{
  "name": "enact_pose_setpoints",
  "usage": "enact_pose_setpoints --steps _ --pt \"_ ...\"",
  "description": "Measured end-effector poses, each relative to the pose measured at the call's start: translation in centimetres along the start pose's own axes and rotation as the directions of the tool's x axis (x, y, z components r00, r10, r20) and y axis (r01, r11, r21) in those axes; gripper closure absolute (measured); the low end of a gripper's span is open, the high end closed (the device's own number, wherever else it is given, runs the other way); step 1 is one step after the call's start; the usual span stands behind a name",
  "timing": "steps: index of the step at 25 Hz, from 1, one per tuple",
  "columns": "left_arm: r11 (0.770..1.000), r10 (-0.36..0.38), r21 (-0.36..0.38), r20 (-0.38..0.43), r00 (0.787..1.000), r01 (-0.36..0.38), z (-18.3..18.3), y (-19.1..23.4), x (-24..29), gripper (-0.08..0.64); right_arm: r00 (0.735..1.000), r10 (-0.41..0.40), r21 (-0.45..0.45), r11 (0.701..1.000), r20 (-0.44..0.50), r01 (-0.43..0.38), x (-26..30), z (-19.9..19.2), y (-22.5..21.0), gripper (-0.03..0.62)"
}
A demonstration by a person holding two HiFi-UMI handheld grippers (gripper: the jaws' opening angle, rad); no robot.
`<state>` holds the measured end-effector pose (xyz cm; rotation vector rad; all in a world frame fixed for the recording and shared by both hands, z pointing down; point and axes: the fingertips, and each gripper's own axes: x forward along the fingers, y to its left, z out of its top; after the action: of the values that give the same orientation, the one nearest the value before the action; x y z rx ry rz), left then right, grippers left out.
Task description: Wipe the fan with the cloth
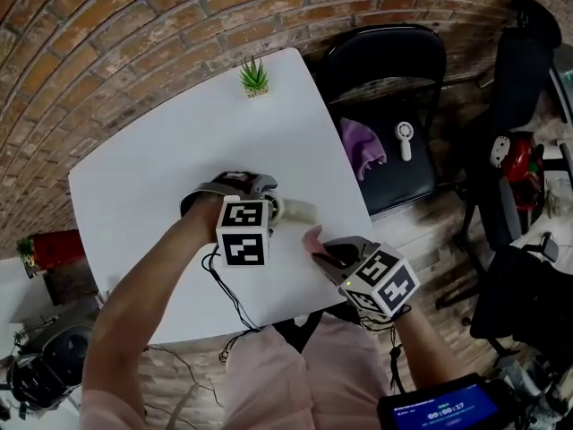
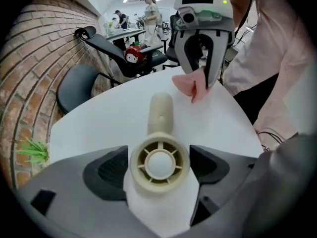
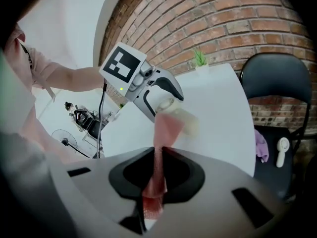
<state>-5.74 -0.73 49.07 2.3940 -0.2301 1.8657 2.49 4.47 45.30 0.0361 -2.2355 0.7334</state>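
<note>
**A:** Left gripper (image 2: 159,168), how do the jaws stand?
**B:** Released, spread wide to either side of the cream handheld fan's (image 2: 160,114) round head without pressing it (bare table shows in both gaps). The fan lies flat on the white table (image 1: 152,173).
**A:** And the right gripper (image 3: 156,175)?
**B:** Jaws clenched on the pink cloth (image 3: 163,128), whose free end hangs near the fan's handle tip. A potted plant (image 1: 254,79) stands at the table's far edge.
</note>
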Motion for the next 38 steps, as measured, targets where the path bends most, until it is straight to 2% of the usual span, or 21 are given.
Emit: enact_pose_setpoints --steps 5,9,14,20,30,38 --pt "1.0 -0.018 0.01 -0.028 0.999 0.018 0.1 -0.2 0.6 0.183 0.999 0.034 0.127 0.991 -0.013 -0.032 2.2 -0.5 0.4 0.557" --pt "1.0 -0.029 0.009 -0.04 0.999 0.029 0.2 -0.3 0.7 0.184 0.996 0.091 0.258 0.962 0.0 -0.088 3.9 -0.9 0.9 0.557" --pt "0.999 -0.048 -0.004 -0.025 0.999 0.048 0.2 -0.3 0.7 0.183 0.99 0.136 0.368 0.92 0.029 -0.137 5.3 0.0 0.9 0.558" --pt "0.998 -0.067 -0.001 -0.021 0.998 0.067 -0.3 -0.7 0.7 0.183 0.993 0.112 0.488 0.866 0.021 -0.108 6.7 1.2 -0.1 0.558" --pt "0.997 -0.066 0.031 -0.031 0.997 0.067 0.2 -0.8 0.9 0.183 0.987 0.036 0.638 0.759 0.155 -0.128 6.4 2.7 -1.8 0.558" --pt "0.997 -0.063 0.035 -0.04 0.997 0.064 0.2 -0.7 0.9 0.183 0.982 -0.033 0.687 0.719 0.185 -0.105 5.1 2.2 -2.9 0.56"
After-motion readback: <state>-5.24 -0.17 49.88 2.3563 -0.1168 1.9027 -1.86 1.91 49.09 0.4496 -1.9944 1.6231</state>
